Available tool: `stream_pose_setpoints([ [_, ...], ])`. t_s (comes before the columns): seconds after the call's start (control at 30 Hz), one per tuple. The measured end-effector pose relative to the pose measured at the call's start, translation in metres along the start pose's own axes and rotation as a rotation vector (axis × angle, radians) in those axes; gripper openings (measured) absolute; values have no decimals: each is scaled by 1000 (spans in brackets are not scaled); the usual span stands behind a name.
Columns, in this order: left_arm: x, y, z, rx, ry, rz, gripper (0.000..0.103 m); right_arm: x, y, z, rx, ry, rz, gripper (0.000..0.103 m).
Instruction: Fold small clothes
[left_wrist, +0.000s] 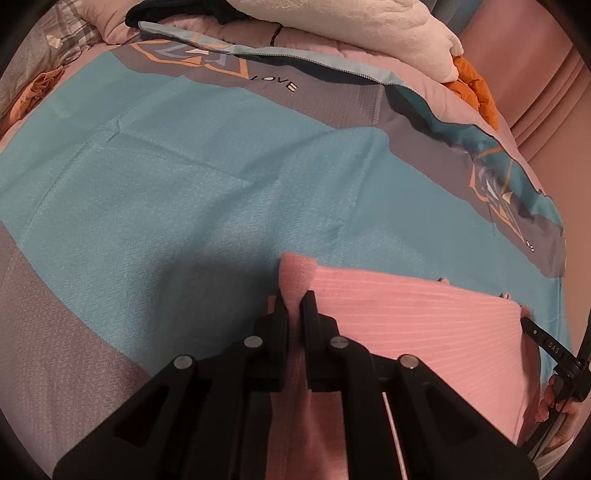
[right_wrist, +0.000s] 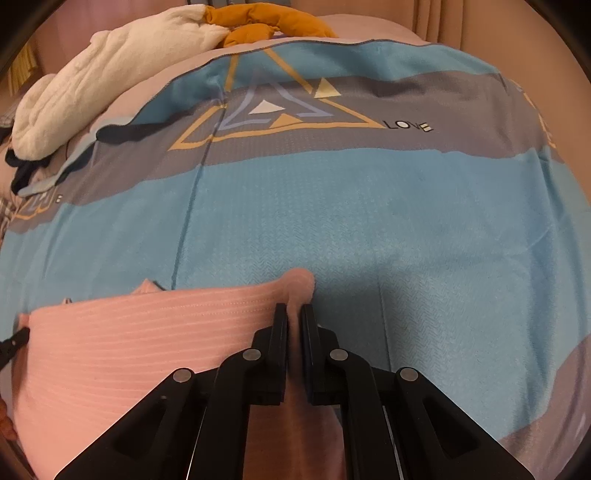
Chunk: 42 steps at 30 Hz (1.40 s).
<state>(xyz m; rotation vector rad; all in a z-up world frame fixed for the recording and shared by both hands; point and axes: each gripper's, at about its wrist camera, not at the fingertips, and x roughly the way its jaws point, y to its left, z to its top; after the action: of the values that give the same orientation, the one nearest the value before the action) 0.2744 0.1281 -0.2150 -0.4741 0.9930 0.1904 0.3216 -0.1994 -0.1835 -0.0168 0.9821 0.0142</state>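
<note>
A pink ribbed garment is held up over the bed, stretched between my two grippers. My left gripper is shut on the garment's left corner, with pink cloth pinched between the black fingers. In the right wrist view the same pink garment runs to the left, and my right gripper is shut on its right corner. The right gripper's tip shows at the far right of the left wrist view. The garment's lower part hangs below both views.
A blue and grey bedspread with a triangle print and the word LOVE covers the bed. A white fluffy blanket and orange cloth lie at the far edge. A plaid cloth lies far left.
</note>
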Motion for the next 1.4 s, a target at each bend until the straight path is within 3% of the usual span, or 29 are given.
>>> stream_pose_setpoints([
  [0.1,-8,0,-2,-3,2,7,12,-8,-1,-1,-8,2,-12,7],
  [0.13,-14,0,-4,-5,1,18,23,-12,-2,-2,-8,8,-24,8],
  [0.17,-17,0,-5,-5,-3,21,34,-17,-2,-2,-9,10,-35,16],
  [0.2,-24,0,-7,-2,-11,16,38,-22,-2,-3,-11,5,-39,31],
  [0.27,-37,2,-11,-3,-28,-9,48,-40,-6,-8,-3,-36,-28,49],
  [0.37,-61,5,-21,-12,-47,-50,66,-69,-15,-17,30,-74,-1,57],
  [0.5,-93,8,-45,5,-65,-81,77,-108,-31,-40,79,-129,59,69],
  [0.67,-104,13,-82,-1,-17,-125,78,-129,-49,-83,119,-118,84,70],
  [0.9,-105,8,-130,13,31,-142,76,-124,-66,-137,219,-64,139,70],
  [1.0,-102,4,-143,38,34,-95,75,-117,-70,-151,276,-41,171,70],
  [1.17,-89,7,-155,-18,92,-161,68,-107,-64,-164,320,-24,253,70],
  [1.27,-87,5,-155,-34,66,-173,64,-99,-60,-164,338,-17,324,64],
  [1.4,-77,3,-148,-97,60,-239,49,-85,-59,-156,377,-44,322,48],
])
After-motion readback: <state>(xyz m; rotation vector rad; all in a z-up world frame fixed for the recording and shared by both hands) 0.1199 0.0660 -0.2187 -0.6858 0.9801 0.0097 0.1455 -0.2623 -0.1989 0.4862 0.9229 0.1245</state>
